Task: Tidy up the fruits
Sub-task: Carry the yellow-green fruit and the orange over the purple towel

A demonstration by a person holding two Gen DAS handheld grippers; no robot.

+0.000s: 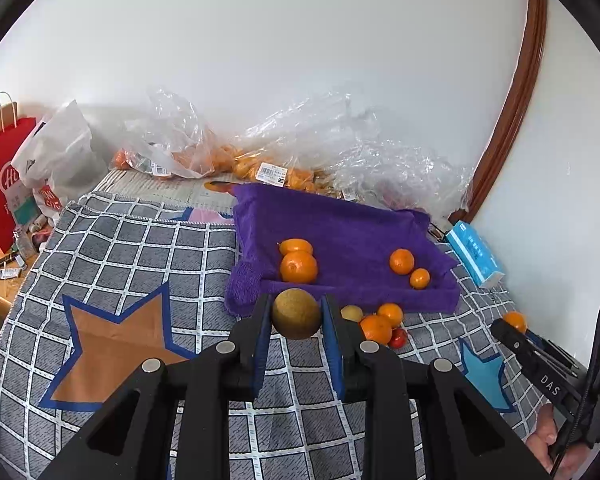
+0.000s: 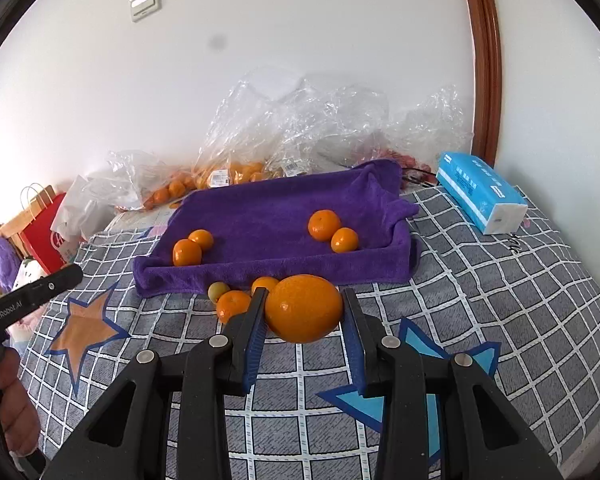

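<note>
Both the left gripper (image 1: pixel 296 312) and the right gripper (image 2: pixel 303 310) are black, with blue ribbed finger pads (image 1: pixel 262 344) and round silver screw heads (image 1: pixel 153 365). White lettering marks their sides. Bare skin shows on the hand (image 1: pixel 548 446) at four o'clock.

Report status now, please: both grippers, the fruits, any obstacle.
Left gripper shut on brown round fruit. Right gripper shut on large orange. Four oranges already in purple tray. Loose fruits lie before it.

I am seeing an orange fruit (image 2: pixel 303 308) and a brownish-green fruit (image 1: pixel 296 313) between my black, blue-padded jaws, a purple towel-lined tray (image 2: pixel 284 208), and a grey-and-white checked blanket (image 2: pixel 500 300) with stars.
</note>
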